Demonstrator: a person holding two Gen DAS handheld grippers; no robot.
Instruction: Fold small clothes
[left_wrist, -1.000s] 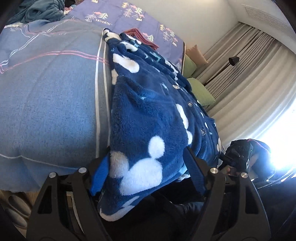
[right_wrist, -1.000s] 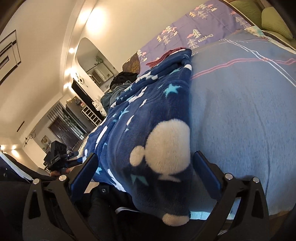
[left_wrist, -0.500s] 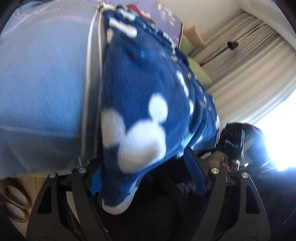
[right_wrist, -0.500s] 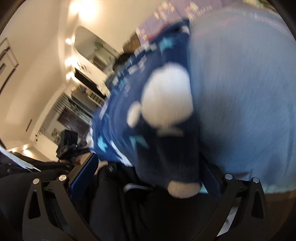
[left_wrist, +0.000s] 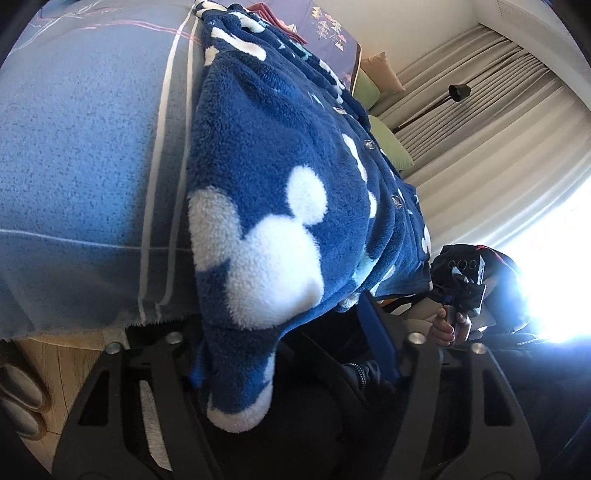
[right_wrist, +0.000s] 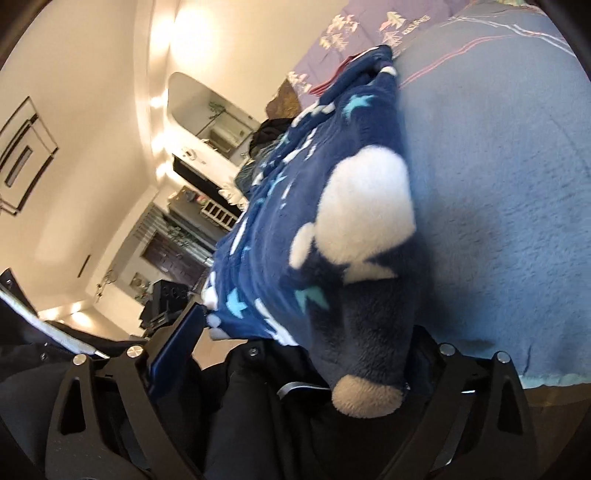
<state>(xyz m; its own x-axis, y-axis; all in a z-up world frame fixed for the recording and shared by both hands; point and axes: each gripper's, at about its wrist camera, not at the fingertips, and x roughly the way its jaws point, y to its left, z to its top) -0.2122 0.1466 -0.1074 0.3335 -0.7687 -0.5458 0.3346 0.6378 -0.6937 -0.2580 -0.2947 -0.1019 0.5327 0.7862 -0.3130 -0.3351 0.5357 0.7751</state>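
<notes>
A small dark-blue fleece garment with white mouse-head shapes and buttons lies on the light-blue bedspread and hangs over its near edge. My left gripper is open, its jaws wide apart on either side of the hanging hem corner. In the right wrist view the same garment hangs between the jaws of my right gripper, which is open too. The cloth drapes loose between the fingers of each gripper. The right gripper's right finger is hidden behind the fleece.
The bed's near edge runs just ahead, with wooden floor and slippers below at the left. Green pillows and curtains are at the right. A purple patterned cover lies at the bed's far end.
Both grippers swung and drew closer to the garment's hanging hem, with motion blur half a second ago. The jaws stayed wide apart throughout. The garment lies much as before.
</notes>
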